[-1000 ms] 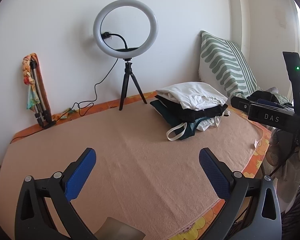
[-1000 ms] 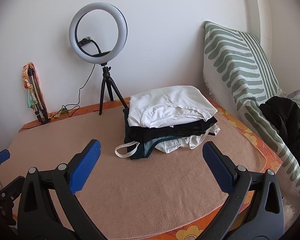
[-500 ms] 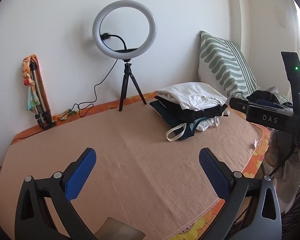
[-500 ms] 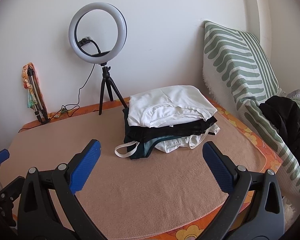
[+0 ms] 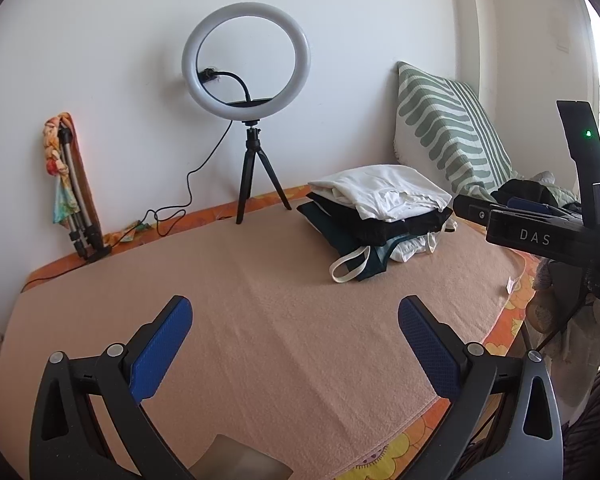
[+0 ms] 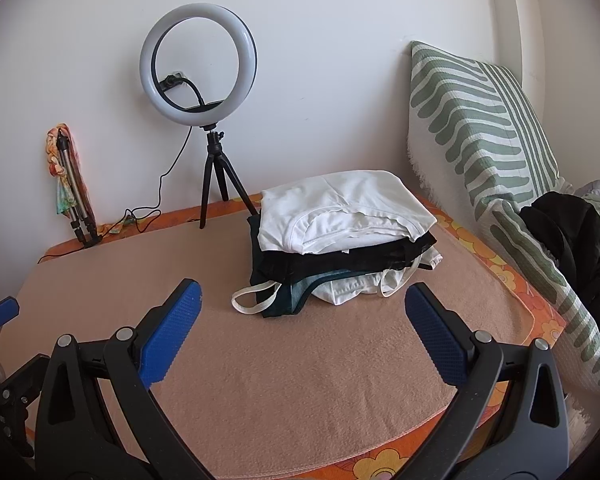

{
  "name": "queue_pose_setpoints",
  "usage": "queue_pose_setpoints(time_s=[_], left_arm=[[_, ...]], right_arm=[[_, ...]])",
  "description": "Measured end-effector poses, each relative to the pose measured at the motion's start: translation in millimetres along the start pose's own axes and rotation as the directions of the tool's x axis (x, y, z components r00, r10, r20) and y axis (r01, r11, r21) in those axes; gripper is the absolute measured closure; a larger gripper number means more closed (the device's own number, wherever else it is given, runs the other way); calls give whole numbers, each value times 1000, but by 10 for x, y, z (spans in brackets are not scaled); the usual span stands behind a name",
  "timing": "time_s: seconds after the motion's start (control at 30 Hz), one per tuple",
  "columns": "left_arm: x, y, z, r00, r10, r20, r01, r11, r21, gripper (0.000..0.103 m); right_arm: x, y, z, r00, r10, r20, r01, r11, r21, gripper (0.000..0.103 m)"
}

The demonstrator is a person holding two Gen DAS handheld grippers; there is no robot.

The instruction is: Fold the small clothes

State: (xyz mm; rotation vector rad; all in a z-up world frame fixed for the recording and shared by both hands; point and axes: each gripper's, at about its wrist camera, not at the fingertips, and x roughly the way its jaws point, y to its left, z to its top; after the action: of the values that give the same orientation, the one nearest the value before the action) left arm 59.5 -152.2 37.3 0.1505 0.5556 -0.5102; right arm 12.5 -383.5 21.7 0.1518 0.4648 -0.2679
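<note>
One stack (image 6: 340,244) of folded clothes lies at the far right of the blanket (image 6: 300,380), a white piece on top, black, teal and white beneath. Two grippers, left (image 5: 294,344) and right (image 6: 302,332), hover over bare blanket, jaws wide and empty. Only the left view shows the right gripper's body, marked DAS; only the right view shows the whole black garment (image 6: 572,240) by the one striped pillow (image 6: 480,120).

A peach blanket (image 6: 300,360) covers the bed; ahead of the tongs lie folded clothes (image 6: 340,240), farther back a ring light (image 6: 208,184).
</note>
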Motion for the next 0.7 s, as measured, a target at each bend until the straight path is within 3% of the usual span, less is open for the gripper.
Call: queue_pose_setpoints(time_s=[0.7], left_arm=[[12, -2, -15, 1000, -7, -19, 6, 1000, -18, 1]], right_arm=[[-29, 28, -2, 1000, -5, 0, 5, 1000, 2, 0]])
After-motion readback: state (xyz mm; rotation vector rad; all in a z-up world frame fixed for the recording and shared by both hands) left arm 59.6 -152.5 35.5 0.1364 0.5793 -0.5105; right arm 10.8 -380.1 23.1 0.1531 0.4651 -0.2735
